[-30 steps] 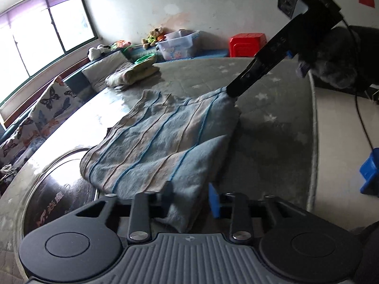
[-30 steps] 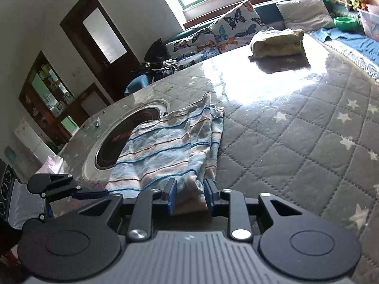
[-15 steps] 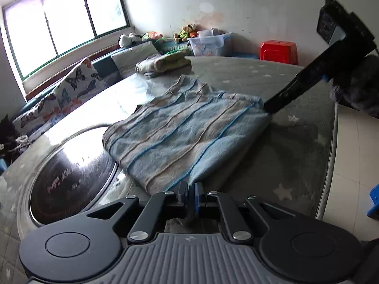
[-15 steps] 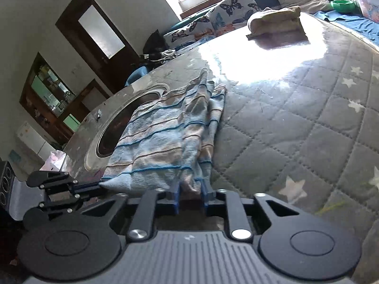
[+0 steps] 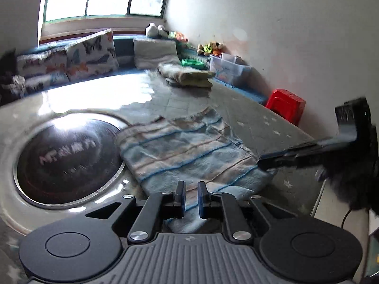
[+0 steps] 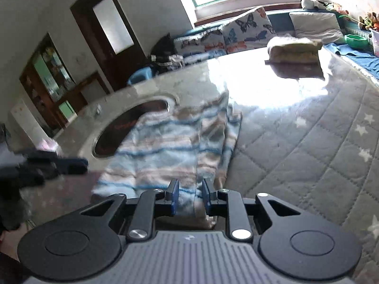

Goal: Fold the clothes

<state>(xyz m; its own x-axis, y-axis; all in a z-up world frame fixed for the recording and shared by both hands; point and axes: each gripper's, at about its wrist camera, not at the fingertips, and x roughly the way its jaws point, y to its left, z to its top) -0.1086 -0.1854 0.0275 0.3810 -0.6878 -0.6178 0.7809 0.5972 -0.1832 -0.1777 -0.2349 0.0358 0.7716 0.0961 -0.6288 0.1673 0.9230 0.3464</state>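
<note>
Striped blue towel (image 5: 189,151), folded, is being shown lying on quilted star-print cover (image 6: 308,146), 1 edge over round dark glass inset (image 5: 66,156). L gripper (image 5: 189,197) & R gripper (image 6: 188,197) are being held at towel's near edge, jaws of both apart w/ cloth seen in gap, not clamped. 2nd folded bundle (image 5: 187,75) is being seen farther back.

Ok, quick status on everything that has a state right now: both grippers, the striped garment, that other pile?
left gripper: open, at the garment's near edge
right gripper: open, garment edge between the fingers
striped garment: folded over, flat on the table
other pile: folded, at the far side
</note>
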